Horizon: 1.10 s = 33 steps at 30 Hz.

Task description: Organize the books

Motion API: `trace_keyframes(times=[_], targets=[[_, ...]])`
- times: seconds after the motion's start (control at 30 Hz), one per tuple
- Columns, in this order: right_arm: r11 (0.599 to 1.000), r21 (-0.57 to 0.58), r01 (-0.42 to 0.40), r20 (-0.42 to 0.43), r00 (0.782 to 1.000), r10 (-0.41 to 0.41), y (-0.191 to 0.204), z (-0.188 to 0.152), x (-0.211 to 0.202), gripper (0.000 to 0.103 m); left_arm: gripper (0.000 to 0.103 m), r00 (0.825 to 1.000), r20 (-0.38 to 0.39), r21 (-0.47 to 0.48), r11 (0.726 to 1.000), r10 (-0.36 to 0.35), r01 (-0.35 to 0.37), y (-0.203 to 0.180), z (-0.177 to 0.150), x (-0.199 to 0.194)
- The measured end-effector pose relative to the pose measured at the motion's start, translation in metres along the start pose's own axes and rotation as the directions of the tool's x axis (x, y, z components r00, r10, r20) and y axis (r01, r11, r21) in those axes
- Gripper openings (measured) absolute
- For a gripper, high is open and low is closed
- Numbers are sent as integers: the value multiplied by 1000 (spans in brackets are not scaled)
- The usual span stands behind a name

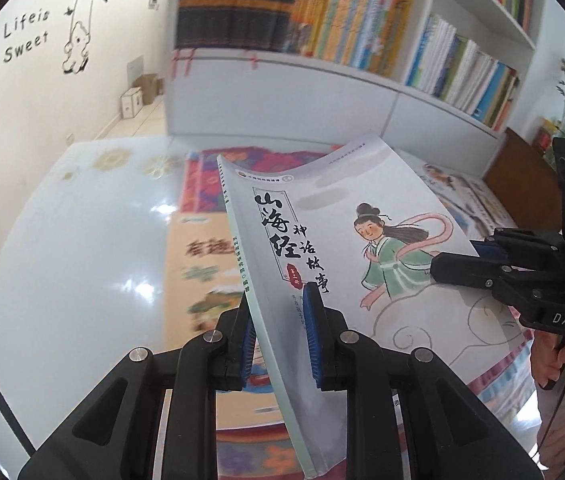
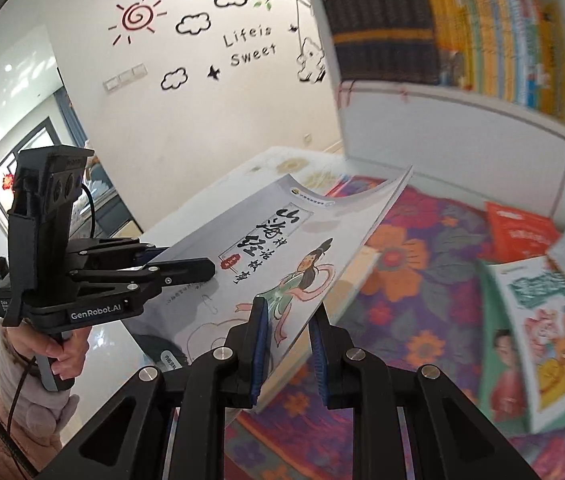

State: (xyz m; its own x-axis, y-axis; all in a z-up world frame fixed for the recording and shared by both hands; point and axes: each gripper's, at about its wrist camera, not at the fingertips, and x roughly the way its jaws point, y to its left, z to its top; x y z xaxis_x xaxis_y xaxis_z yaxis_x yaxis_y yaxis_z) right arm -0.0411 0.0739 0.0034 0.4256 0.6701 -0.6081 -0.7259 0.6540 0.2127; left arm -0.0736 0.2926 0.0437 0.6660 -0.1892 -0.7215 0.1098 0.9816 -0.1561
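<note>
Book (image 1: 334, 216) btw. both grippers' fingers (image 1: 314, 332)

We cannot read the shelved books (image 2: 502, 40): their spines are smeared by blur. The held storybook (image 1: 342, 240) hides part of the books lying on the table (image 1: 82, 240), and its lower corner runs past the frame's bottom edge.

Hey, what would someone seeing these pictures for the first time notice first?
A pale grey storybook with a drawn figure in green, held in mid-air by both tools: the left tool clamps near its spine, the right tool its opposite edge. Below lies a bright floral cloth; behind, a packed white bookshelf.
</note>
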Motion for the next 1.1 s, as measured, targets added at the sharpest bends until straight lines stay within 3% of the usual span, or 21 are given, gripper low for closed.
trace_keyframes(times=[0.4, 0.73, 1.1], targets=[[999, 43, -31, -51, 998, 33, 3, 0, 62, 19, 19, 1000, -23, -53, 998, 13, -14, 42, -17, 27], [992, 121, -23, -108, 994, 36, -11, -19, 101, 19, 23, 996, -81, -117, 992, 29, -38, 62, -30, 59], [979, 196, -52, -104, 992, 73, -16, -32, 106, 20, 26, 995, -89, -125, 990, 51, -62, 61, -34, 57]])
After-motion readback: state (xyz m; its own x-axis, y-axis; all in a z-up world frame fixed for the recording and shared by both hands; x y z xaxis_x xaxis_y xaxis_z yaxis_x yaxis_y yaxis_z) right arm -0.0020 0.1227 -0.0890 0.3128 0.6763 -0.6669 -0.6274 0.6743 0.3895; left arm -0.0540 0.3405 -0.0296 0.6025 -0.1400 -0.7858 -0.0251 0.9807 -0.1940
